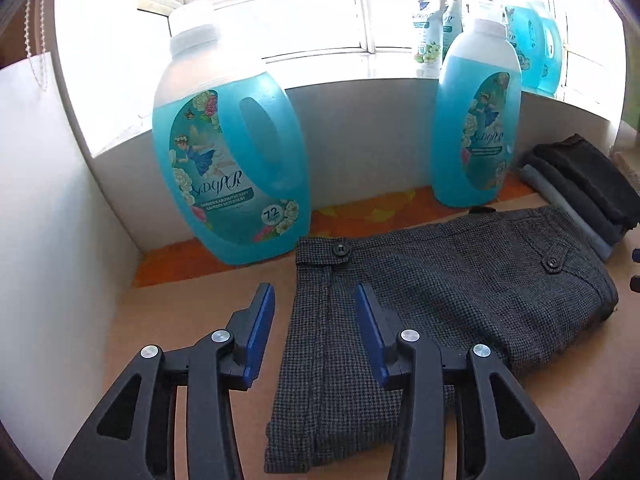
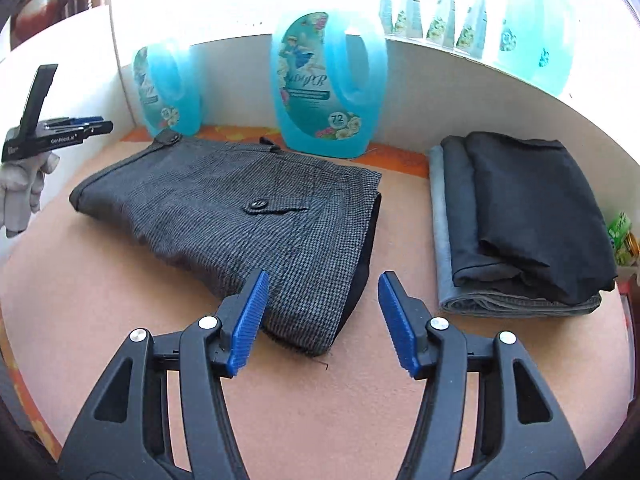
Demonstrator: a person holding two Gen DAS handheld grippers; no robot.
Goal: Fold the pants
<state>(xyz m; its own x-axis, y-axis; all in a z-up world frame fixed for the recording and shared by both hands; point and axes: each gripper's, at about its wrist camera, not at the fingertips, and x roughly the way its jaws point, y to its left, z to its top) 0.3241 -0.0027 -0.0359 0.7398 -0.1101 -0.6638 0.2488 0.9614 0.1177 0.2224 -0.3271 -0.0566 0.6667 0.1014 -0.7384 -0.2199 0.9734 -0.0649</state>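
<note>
**A:** ok so what's the biggest thing here? I'm seeing a tan table [image 2: 304,408] with a white wall [image 1: 360,136] behind it and bright windows above.

**B:** yep. Next biggest, the grey houndstooth pants [image 2: 224,216] are lying folded flat in the middle of the table, waistband toward the wall, button flap pocket facing up. From the left wrist view you see the same pants [image 1: 440,280] with the waistband button at the near corner and a narrower folded part running down toward the camera.

**A:** and the pile on the right?

**B:** a stack of folded dark clothes [image 2: 528,216] sitting on a lighter grey-blue piece, just beside the pants but not touching. Then two blue detergent jugs against the wall: the left jug [image 1: 228,168] and the right jug [image 1: 476,132], both standing upright behind the pants. More bottles are up on the sill, too washed out to read.

**A:** grippers?

**B:** left gripper [image 1: 316,300] has its blue pads spread apart, hovering over the narrow part of the pants, nothing pinched. Right gripper [image 2: 324,284] is spread wide too, above the pants' near corner, empty. In the right wrist view you can also spot a gloved hand [image 2: 22,188] at the far left edge holding the other gripper.
</note>
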